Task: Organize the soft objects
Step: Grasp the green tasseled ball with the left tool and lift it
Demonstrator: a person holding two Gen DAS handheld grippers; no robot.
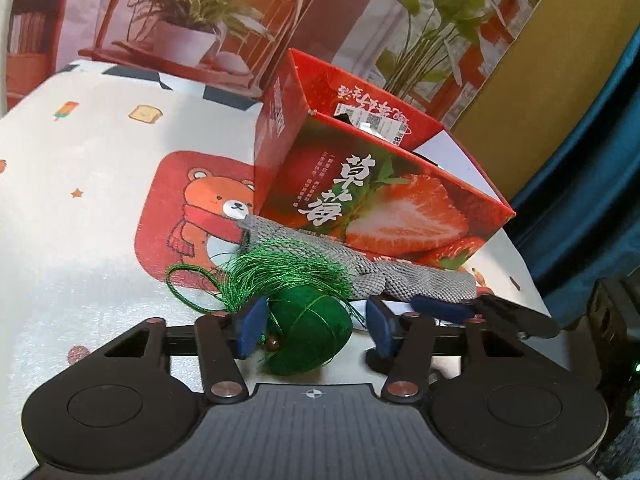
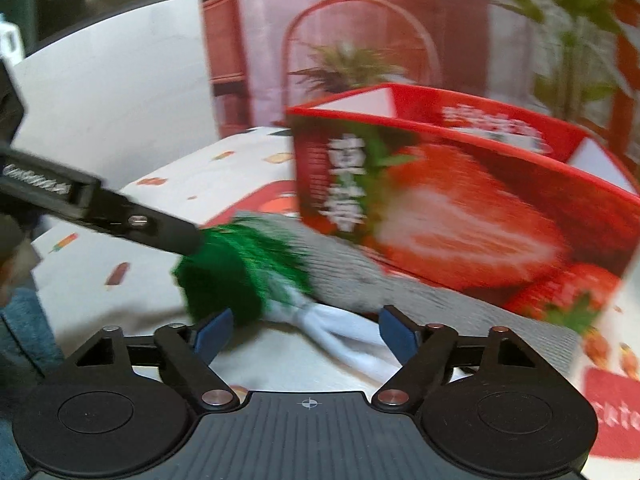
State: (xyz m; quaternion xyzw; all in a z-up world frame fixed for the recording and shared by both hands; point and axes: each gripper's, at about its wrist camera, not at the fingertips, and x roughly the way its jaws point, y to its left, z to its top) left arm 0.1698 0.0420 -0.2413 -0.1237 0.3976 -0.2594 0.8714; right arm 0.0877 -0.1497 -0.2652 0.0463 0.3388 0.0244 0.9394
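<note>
A green stuffed pouch with a tassel (image 1: pixel 310 334) lies on the table between the open fingers of my left gripper (image 1: pixel 316 326), touching the left pad and apart from the right. A grey knitted cloth (image 1: pixel 400 276) lies behind it against the red strawberry box (image 1: pixel 384 200). In the blurred right wrist view, my right gripper (image 2: pixel 306 336) is open over a white cloth strip (image 2: pixel 348 336). The green pouch (image 2: pixel 224 280) and the grey cloth (image 2: pixel 352 276) lie just ahead of it. The left gripper's finger (image 2: pixel 160 230) reaches the pouch from the left.
The open red strawberry box (image 2: pixel 460 208) stands on a white tablecloth with a bear print (image 1: pixel 200 208). A printed backdrop of plants (image 1: pixel 192 12) stands behind. The right gripper's finger (image 1: pixel 512 312) shows at the right of the left wrist view.
</note>
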